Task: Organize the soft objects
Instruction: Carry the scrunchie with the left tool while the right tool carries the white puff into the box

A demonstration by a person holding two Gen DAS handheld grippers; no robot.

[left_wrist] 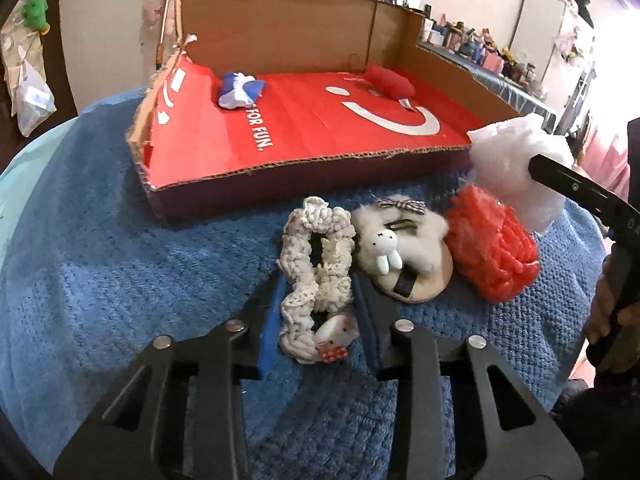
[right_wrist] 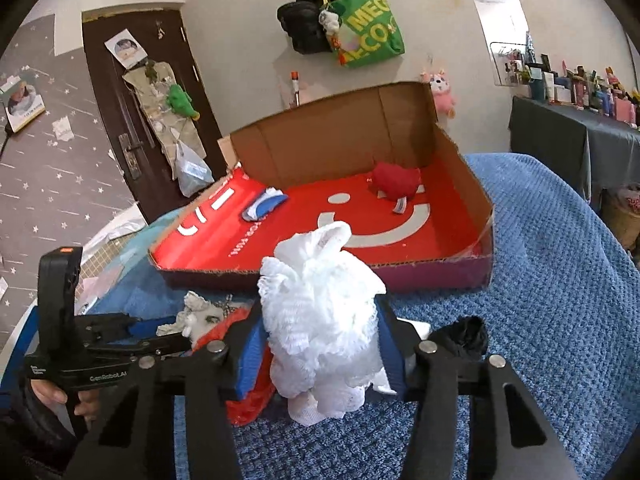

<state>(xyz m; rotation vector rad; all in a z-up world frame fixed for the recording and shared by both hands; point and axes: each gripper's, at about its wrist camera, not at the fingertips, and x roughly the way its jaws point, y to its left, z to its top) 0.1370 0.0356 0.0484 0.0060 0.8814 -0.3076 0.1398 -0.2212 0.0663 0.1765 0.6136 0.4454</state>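
Inside cardboard box [left_wrist: 400, 32]: two pouches [left_wrist: 237, 90].

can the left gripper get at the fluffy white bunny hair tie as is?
Probably not yet: the left gripper is shut on the cream scrunchie. The bunny hair tie lies right beside it on the blue towel, uncovered, so the path looks free once the scrunchie is dropped.

Your left claw [left_wrist: 316, 312] points steeply down, its blue-padded fingers [left_wrist: 270, 328] pressed in on the cream lace scrunchie with the small white charm [left_wrist: 316, 276]. Your right claw [right_wrist: 320, 344] tilts down more gently and is clamped around the white mesh bath pouf [right_wrist: 320, 320]. Your left hand [right_wrist: 68, 400] wraps its black handle; fingers of your right hand [left_wrist: 608, 312] curl round theirs.
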